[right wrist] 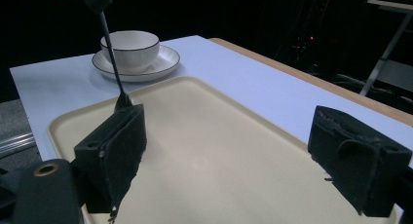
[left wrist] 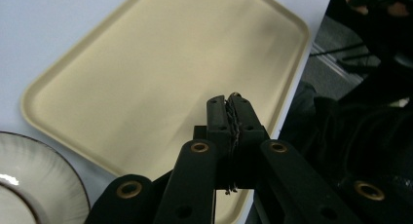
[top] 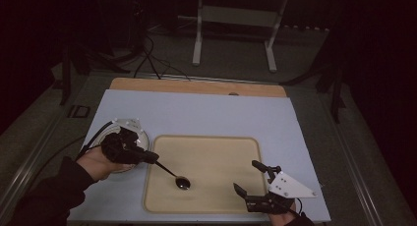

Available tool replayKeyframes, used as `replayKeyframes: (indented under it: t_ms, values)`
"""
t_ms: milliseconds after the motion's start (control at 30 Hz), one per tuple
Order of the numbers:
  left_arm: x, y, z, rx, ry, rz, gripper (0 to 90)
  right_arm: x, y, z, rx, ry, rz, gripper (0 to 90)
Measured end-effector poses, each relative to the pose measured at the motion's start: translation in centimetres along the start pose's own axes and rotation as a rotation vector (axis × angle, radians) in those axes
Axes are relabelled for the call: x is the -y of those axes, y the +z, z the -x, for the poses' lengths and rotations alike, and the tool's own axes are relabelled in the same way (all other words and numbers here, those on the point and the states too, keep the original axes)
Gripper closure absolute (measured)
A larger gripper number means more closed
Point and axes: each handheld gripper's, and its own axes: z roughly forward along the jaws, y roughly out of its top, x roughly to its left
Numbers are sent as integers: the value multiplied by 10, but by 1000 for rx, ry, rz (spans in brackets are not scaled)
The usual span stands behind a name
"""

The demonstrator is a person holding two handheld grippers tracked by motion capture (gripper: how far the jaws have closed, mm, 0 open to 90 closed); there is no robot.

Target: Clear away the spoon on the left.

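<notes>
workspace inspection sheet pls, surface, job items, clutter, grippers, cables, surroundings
surface: pale blue table top, wooden strip along the far edge
job's things: dark spoon, bowl end over the beige tray; white cup on its saucer left of the tray
clutter: nothing seen
grippers: left gripper shut on the spoon handle; right gripper open over the tray's near right corner
cables: black cable trails from the left gripper
surroundings: dark room, white table frame behind
</notes>
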Motion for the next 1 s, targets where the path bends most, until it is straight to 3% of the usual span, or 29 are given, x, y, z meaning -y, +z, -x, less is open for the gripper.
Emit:
replayKeyframes:
  t_ms: [733, 1000]
  values:
    - [-1, 33, -9, 54, -10, -129, 887, 0, 0, 1, -5, 3, -2, 143]
    - [-10, 43, -15, 52, -22, -125, 860, 1, 1, 1, -7, 5, -2, 143]
